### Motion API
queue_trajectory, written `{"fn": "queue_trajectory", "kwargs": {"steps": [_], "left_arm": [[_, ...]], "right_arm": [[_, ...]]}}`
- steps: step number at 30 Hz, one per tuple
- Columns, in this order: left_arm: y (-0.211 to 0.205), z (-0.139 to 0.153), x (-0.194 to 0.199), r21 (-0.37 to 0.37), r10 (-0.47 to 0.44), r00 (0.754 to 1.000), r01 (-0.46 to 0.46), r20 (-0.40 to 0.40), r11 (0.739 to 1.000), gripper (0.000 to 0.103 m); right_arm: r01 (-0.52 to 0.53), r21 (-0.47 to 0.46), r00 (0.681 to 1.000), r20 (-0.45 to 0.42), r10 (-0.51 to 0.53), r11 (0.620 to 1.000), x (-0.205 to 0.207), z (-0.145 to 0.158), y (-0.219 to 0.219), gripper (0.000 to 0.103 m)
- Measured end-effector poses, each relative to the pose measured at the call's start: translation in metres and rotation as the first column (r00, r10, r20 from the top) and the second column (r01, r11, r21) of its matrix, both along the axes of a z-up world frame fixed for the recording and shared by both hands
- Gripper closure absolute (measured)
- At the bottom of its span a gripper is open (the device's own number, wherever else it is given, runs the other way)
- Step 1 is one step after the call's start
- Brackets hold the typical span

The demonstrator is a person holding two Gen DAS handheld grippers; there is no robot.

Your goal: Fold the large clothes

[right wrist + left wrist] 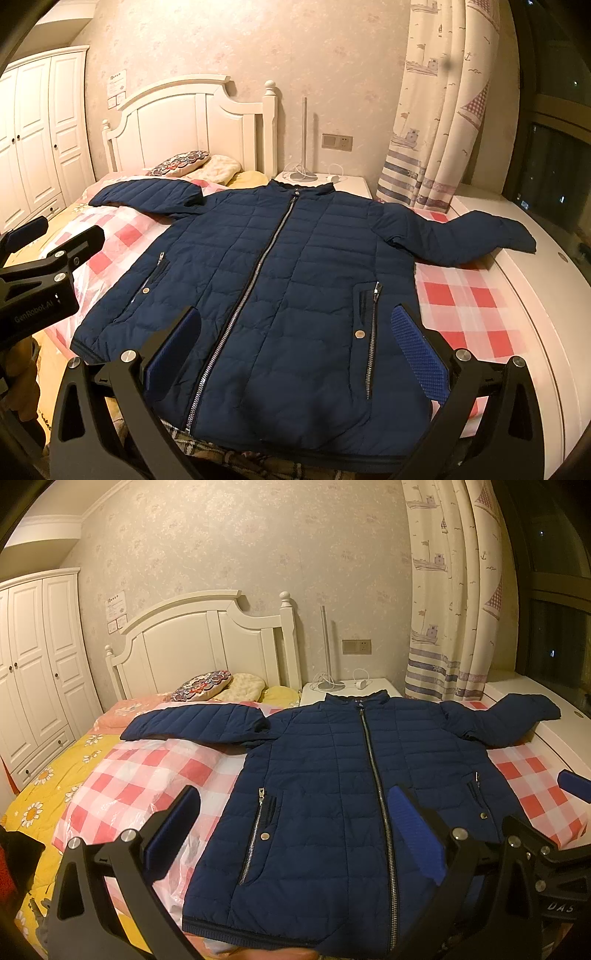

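One jacket, two grippers, one bed.
A single navy jacket [332, 775] with two sleeves and two zip pockets; two pillows [221, 686] by one headboard [199, 642].

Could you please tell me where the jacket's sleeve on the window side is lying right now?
In both views the sleeve stretches right from the navy jacket, off the checked sheet onto the white ledge beside the curtain.
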State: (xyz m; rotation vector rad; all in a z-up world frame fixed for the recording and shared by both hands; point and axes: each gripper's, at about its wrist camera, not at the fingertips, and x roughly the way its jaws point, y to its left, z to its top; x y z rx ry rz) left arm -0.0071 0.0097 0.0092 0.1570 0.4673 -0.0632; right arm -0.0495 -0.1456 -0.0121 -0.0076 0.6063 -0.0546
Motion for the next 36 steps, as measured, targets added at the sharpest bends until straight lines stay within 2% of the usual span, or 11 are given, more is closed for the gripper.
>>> {"fn": "queue_trajectory", "kwargs": {"steps": [13,21,22,26,29,33,36], "left_arm": [[0.0,0.0,0.0,-0.001,0.001,1.0,-0.001,-0.005,1.0,0.002],[-0.006,-0.008,0.002,0.003,-0.003,1.0,0.003,-0.031,1.0,0.002],[-0.007,-0.01,0.003,0.003,-0.003,0.999,0.003,-0.036,1.0,0.002],[-0.013,-0.02,0.01,-0.001,-0.006,0.997,0.006,-0.075,1.0,0.002],[-0.018,-0.032,0.022,-0.037,-0.038,0.992,0.034,-0.122,0.999,0.002],[-0.001,-0.06,0.069,-0.159,-0.094,0.974,0.061,-0.205,0.985,0.002],[-0.003,-0.079,0.098,-0.169,-0.07,0.961,0.025,-0.269,0.985,0.002]], "right_arm": [[0.002,0.003,1.0,-0.002,-0.002,1.0,-0.001,-0.001,0.001,0.004],[0.0,0.025,1.0,-0.009,0.0,1.0,-0.001,-0.009,0.007,0.004],[-0.005,0.033,1.0,-0.009,0.005,0.999,0.005,-0.012,-0.007,0.004],[-0.016,0.051,1.0,-0.016,0.017,0.999,0.013,-0.022,-0.009,0.004],[-0.024,0.064,0.999,-0.043,0.027,0.998,0.026,-0.035,-0.011,0.004],[-0.022,0.114,0.997,-0.065,0.029,0.993,0.046,-0.058,-0.027,0.004],[0.014,0.104,0.99,-0.143,0.001,0.994,0.066,-0.077,-0.043,0.004]]}}
